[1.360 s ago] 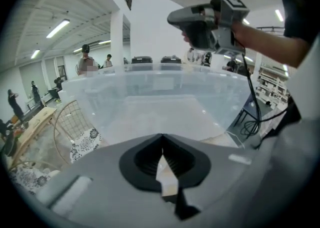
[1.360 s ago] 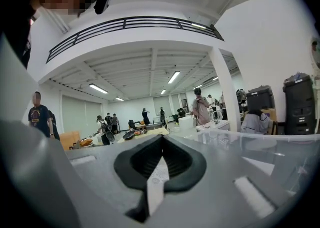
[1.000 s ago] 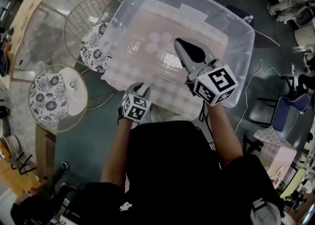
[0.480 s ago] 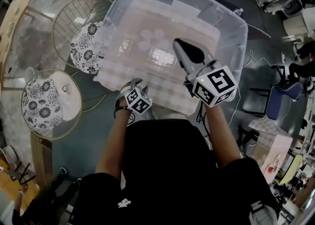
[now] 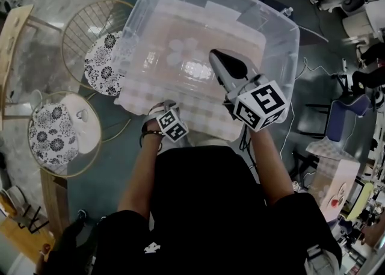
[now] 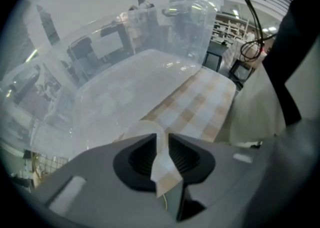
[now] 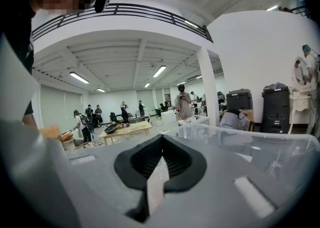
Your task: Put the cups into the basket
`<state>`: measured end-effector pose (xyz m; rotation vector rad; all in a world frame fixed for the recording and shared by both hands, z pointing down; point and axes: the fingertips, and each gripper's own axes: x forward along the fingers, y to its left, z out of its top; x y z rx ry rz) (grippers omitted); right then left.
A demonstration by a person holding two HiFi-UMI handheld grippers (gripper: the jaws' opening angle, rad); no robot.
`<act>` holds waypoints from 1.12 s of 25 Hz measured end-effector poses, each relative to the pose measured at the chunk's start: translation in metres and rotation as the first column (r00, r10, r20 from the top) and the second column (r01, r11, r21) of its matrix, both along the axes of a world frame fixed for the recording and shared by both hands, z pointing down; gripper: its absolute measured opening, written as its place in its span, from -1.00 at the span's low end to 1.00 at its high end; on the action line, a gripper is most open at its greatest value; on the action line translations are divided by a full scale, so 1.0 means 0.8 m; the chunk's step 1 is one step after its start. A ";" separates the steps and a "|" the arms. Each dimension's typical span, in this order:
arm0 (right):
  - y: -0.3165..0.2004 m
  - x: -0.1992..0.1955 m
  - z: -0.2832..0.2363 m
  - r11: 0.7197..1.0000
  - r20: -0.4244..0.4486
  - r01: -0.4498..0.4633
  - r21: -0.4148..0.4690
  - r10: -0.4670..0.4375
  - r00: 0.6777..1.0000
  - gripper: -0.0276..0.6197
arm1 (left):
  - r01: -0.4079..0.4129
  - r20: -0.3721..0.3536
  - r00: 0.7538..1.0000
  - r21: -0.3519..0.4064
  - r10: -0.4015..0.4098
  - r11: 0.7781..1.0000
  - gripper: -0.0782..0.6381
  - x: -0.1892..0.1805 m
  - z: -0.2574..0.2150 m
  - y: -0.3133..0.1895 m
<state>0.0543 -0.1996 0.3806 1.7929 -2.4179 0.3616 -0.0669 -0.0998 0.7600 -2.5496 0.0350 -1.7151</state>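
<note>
A big clear plastic bin (image 5: 283, 33) stands on the checkered tablecloth (image 5: 198, 114). A few pale round cups (image 5: 180, 51) show through it on its floor. My left gripper (image 5: 161, 109) is at the table's near edge. Its jaws are closing, and a raised fold of the tablecloth (image 6: 162, 164) is pinched between the left gripper (image 6: 161, 139) pads. My right gripper (image 5: 213, 55) hangs over the bin's near right part, above the cups. In its own view the right gripper (image 7: 161, 152) is shut with nothing in it.
Two round wire baskets with floral cloth stand on the floor at the left, one far (image 5: 90, 33) and one near (image 5: 60, 132); the near one holds a small white cup-like thing (image 5: 81, 114). A wooden table (image 5: 15, 39) is further left. Chairs and cables (image 5: 337, 117) are at the right.
My left gripper has turned and shifted slightly right at the table edge. The right gripper keeps its place over the bin. The head view has drifted a little.
</note>
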 end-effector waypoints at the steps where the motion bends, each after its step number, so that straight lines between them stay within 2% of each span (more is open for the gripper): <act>1: -0.001 0.001 -0.001 1.000 0.002 -0.001 0.001 0.001 1.000 -0.91 | -0.003 0.003 1.000 0.003 0.003 1.000 -0.59 0.000 0.000 -0.001; 3: -0.002 0.003 -0.001 1.000 0.004 -0.003 0.002 0.003 1.000 -0.91 | 0.004 0.007 1.000 0.001 -0.004 1.000 -0.73 0.001 0.001 -0.003; 7: -0.002 0.006 0.000 1.000 0.005 -0.006 0.000 0.006 1.000 -0.91 | 0.033 -0.002 0.999 -0.044 -0.034 0.998 -0.73 0.000 -0.001 -0.003; 14: -0.005 0.009 -0.001 1.000 0.018 -0.004 0.009 0.004 1.000 -0.91 | 0.098 -0.046 0.994 -0.057 -0.101 0.994 -0.73 -0.008 -0.029 -0.013; 22: -0.018 0.003 -0.007 0.999 0.041 0.033 0.034 -0.034 0.999 -0.91 | 0.176 -0.095 0.979 -0.025 -0.178 0.984 -0.73 -0.026 -0.082 -0.028; 28: -0.032 -0.007 -0.007 0.997 0.064 0.064 0.045 -0.067 0.996 -0.91 | 0.256 -0.162 0.954 0.011 -0.251 0.967 -0.73 -0.049 -0.137 -0.039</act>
